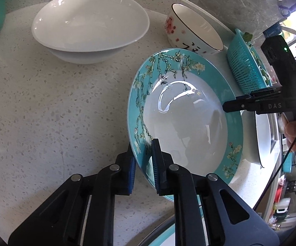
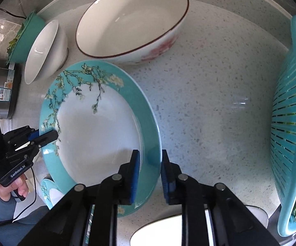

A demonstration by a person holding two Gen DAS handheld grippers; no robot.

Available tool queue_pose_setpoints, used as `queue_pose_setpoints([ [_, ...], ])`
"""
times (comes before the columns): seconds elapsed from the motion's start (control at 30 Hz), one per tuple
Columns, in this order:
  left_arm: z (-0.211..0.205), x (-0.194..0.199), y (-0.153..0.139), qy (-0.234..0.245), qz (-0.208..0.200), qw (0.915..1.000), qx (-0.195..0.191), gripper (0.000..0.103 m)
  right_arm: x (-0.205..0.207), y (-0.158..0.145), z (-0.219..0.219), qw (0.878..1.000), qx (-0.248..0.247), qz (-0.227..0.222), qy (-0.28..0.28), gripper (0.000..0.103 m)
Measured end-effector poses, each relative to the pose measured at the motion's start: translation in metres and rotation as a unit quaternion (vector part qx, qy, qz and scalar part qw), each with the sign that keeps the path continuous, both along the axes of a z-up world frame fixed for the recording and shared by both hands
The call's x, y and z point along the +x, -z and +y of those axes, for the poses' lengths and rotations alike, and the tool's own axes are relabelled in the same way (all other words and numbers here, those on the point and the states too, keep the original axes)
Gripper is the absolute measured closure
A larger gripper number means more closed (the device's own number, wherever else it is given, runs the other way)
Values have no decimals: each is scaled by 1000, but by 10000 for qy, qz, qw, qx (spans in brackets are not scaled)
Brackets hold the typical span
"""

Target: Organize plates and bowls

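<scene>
Left wrist view: the left gripper (image 1: 143, 166) is clamped on the near rim of the plate (image 1: 185, 123), pads on either face, pointing steeply down at the table (image 1: 51, 112). The grip falls at the edge because only the rim offers purchase. The right gripper (image 1: 233, 104) meets the far rim side-on; a hand (image 1: 295, 131) holds it. A white bowl (image 1: 90, 24) and floral bowl (image 1: 195, 28) stand behind, a colander (image 1: 244, 67) to the right.

Right wrist view: the right fingers (image 2: 135, 176) straddle the opposite rim, narrowed to it; firm pad contact cannot be told. The plate sits tilted, apparently gripped on two sides for a level lift.
</scene>
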State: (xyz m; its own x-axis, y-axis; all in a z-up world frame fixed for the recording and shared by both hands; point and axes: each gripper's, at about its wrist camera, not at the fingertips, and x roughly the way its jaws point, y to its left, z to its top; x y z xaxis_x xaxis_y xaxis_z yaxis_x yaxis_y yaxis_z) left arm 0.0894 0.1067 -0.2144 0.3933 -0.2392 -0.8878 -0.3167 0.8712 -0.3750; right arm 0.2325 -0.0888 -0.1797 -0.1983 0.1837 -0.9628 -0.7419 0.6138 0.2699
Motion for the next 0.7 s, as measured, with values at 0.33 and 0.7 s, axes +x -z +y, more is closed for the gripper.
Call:
queue_pose_setpoints([
  [0.33,2,-2,0,-71,24,10000,-1,91,-16,-1,-4,9999,122,-37,-16,82],
  [0.7,8,-6,-3,-135,39,9997,-219,92,-1,-5,-10,9998,180,-18,7,82],
])
